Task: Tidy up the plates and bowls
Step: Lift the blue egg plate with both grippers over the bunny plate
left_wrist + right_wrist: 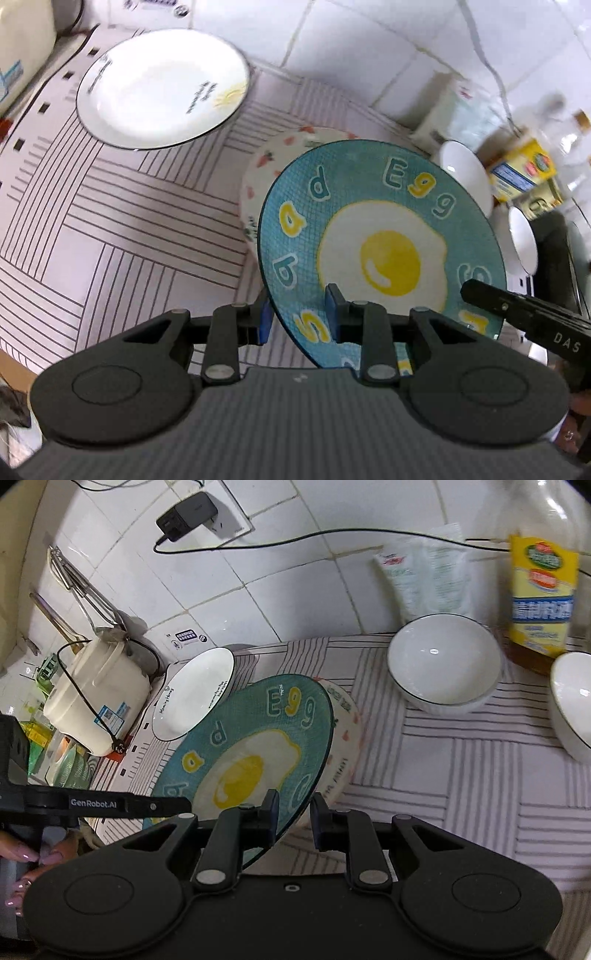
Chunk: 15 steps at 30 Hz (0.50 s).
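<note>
above striped mat (110,206), teal fried-egg plate (369,221) tilted

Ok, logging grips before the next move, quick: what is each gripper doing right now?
Left gripper: shut on the blue egg plate, at its rim.
Right gripper: shut on the same plate's rim.

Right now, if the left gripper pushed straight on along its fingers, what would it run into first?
The left gripper already straddles the rim of the blue fried-egg plate. Straight ahead, just past the plate's far edge, sits the strawberry-print bowl; likely that comes first, though depth is unclear.
</note>
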Motion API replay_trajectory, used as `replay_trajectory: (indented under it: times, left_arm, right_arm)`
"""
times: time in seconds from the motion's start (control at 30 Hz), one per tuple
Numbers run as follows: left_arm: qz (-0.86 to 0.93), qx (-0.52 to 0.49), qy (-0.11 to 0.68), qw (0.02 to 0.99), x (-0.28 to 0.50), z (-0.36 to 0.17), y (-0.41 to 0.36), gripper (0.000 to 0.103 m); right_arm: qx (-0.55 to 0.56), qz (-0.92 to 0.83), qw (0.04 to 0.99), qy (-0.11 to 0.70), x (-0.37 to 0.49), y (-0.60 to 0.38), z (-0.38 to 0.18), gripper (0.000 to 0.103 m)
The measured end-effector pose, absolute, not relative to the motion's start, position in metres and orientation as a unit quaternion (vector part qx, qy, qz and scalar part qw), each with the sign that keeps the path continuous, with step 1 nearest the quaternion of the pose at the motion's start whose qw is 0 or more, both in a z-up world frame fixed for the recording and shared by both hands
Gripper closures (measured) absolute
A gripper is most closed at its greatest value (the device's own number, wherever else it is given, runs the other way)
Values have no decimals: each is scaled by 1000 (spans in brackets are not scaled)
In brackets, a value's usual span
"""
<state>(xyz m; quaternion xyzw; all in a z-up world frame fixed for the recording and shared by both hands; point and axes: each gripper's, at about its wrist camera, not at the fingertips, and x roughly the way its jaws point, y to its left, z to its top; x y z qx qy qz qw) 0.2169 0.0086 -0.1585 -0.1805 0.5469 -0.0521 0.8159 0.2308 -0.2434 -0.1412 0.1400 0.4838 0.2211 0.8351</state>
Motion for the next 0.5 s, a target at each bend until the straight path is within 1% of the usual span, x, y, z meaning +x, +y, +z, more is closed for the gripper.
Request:
replay_trajectory:
  times: [0.13, 0.3, 0.5]
  left_arm:
    - [-42, -187, 553, 811, 233, -176, 17, 75]
    - [-31, -165, 568, 806, 248, -183, 17, 75]
    - [-35, -150, 580, 800, 260, -183, 19, 75]
  right_arm:
    - [139, 224, 826, 498, 250, -235, -155, 81]
    - [138, 221, 815, 518, 261, -228, -172, 81]
    - [140, 209, 811, 528, 265, -222, -179, 81]
